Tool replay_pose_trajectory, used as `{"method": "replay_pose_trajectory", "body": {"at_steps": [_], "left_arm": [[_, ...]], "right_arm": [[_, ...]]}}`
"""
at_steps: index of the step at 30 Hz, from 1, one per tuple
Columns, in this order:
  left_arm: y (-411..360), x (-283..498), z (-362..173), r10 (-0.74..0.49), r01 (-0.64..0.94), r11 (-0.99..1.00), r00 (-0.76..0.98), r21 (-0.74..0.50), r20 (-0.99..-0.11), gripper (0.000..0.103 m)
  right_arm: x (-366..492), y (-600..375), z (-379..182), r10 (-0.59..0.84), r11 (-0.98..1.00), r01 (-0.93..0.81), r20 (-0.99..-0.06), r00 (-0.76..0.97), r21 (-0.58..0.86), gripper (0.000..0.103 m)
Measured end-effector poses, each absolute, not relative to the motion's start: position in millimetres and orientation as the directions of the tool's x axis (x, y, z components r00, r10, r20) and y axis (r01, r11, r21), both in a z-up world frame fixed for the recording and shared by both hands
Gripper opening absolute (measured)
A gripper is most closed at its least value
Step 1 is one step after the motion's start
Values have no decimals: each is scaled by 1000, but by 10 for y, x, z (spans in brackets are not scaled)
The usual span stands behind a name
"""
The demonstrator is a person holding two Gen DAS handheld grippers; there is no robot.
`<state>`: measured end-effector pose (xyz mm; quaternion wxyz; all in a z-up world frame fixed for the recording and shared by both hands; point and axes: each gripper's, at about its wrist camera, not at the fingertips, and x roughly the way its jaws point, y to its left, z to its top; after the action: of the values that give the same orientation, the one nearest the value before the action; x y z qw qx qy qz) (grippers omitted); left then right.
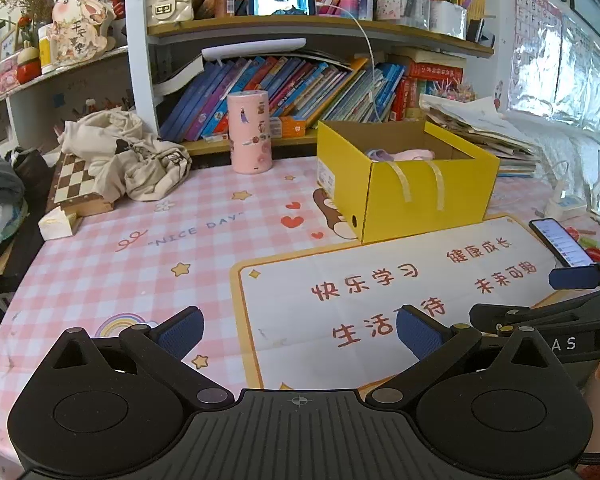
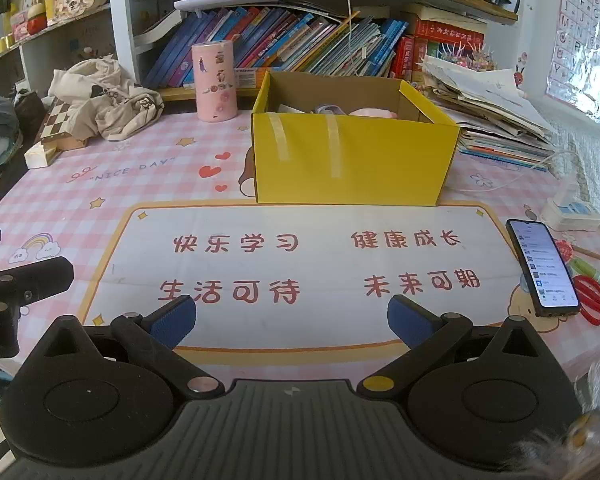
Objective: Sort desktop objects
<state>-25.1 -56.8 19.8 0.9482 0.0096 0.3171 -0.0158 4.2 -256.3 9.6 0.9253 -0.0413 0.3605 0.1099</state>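
Observation:
An open yellow cardboard box (image 1: pixel 420 196) (image 2: pixel 352 160) stands on the pink checked desk behind a white mat (image 1: pixel 380 280) (image 2: pixel 300 216) with red characters. Pink and purple items (image 1: pixel 412 155) (image 2: pixel 372 113) lie inside it. My left gripper (image 1: pixel 300 330) hovers open over the mat's near left part with nothing between its blue pads. My right gripper (image 2: pixel 292 316) is open above the mat's near edge, also holding nothing. A lit phone (image 1: pixel 562 242) (image 2: pixel 542 268) lies on the mat's right edge, with red scissors (image 2: pixel 590 300) and a green marker (image 2: pixel 592 274) beside it.
A pink cylinder (image 1: pixel 249 132) (image 2: pixel 215 80) stands left of the box before the bookshelf. A crumpled cloth bag (image 1: pixel 128 156) (image 2: pixel 104 96) covers a chessboard (image 1: pixel 74 184) (image 2: pixel 58 120) at the far left. Stacked papers (image 2: pixel 492 112) and a power strip (image 2: pixel 572 210) sit at the right.

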Motion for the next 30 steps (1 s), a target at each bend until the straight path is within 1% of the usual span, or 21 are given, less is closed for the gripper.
{"method": "replay_pose_trajectory", "body": {"at_steps": [30], "left_arm": [[-596, -238, 174, -35, 46, 999, 787, 1, -616, 103]], "right_arm": [[56, -2596, 58, 165, 975, -221, -693, 702, 9, 103]]}}
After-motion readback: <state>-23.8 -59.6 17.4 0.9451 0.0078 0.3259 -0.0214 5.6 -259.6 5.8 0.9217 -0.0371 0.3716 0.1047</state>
